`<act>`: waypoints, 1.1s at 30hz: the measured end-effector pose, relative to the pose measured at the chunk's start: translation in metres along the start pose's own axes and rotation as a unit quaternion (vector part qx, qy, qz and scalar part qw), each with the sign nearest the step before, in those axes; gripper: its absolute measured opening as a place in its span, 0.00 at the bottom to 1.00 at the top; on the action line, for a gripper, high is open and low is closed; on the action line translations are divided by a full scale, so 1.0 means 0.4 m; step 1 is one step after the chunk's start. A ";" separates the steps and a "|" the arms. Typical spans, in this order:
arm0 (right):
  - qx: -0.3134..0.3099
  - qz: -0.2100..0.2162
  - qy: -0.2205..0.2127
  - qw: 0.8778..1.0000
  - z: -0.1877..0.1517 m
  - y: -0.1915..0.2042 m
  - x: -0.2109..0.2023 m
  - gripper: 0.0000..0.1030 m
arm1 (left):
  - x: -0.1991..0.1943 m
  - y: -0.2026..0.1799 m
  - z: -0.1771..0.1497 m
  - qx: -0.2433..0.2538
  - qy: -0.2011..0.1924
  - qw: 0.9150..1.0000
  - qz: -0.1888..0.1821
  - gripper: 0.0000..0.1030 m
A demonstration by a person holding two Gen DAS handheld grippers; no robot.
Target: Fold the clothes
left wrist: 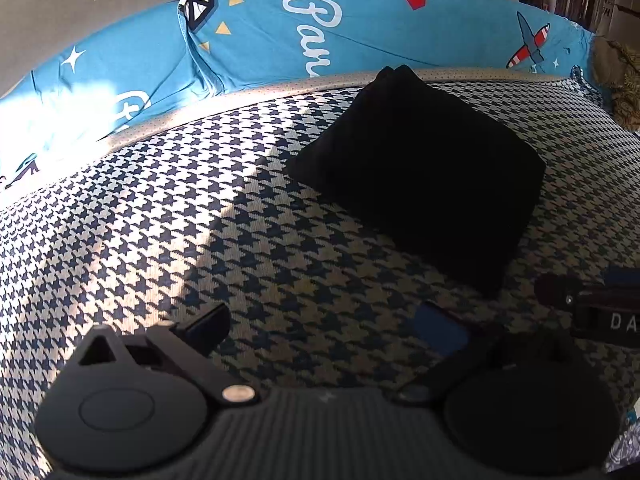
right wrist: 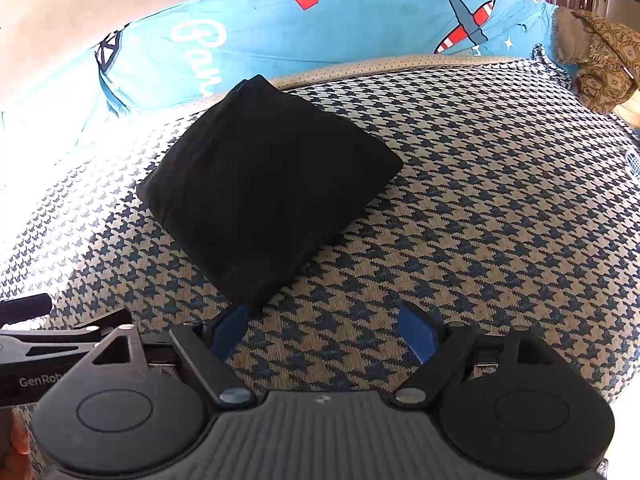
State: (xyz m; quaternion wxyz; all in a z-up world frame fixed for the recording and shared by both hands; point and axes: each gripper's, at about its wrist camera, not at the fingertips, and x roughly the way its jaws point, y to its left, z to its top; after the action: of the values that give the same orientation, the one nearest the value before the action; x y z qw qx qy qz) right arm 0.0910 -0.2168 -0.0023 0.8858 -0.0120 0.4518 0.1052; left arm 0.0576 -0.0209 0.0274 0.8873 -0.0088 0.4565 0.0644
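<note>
Left wrist view: my left claw (left wrist: pixel 324 320) hangs over a houndstooth bedcover (left wrist: pixel 160 220), its fingers spread wide with nothing between them. The folded black garment (left wrist: pixel 416 184) lies flat ahead of this claw and off to its right, apart from both fingers. Beyond it runs a blue printed sheet (left wrist: pixel 260 40). My other tool pokes in at the right edge.

Right wrist view: my right claw (right wrist: pixel 324 332) is also wide open and empty. The garment (right wrist: pixel 264 184) sits ahead and slightly left, its nearest corner just beside my left blue pad (right wrist: pixel 228 332); I cannot tell whether they touch. It reads as a diamond, one corner toward me, its long axis running away from me, leaning left. I judge it soft, light and limp, likely to spill open if lifted by one layer, so I would pinch all layers at that near corner.
</note>
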 end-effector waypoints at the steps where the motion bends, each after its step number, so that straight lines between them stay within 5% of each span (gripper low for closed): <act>1: 0.001 -0.001 0.000 1.000 0.000 -0.002 0.000 0.81 | -0.001 -0.003 0.000 0.003 0.000 1.000 0.003 1.00; 33: 0.009 -0.013 0.029 0.999 0.011 -0.031 0.024 0.81 | 0.004 -0.037 -0.004 0.010 0.011 1.000 0.003 1.00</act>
State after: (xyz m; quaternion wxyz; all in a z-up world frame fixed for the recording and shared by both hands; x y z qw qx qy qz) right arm 0.1025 -0.2266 -0.0081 0.8734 -0.0127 0.4785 0.0896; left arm 0.0591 -0.0356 0.0246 0.8822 0.0006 0.4669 0.0619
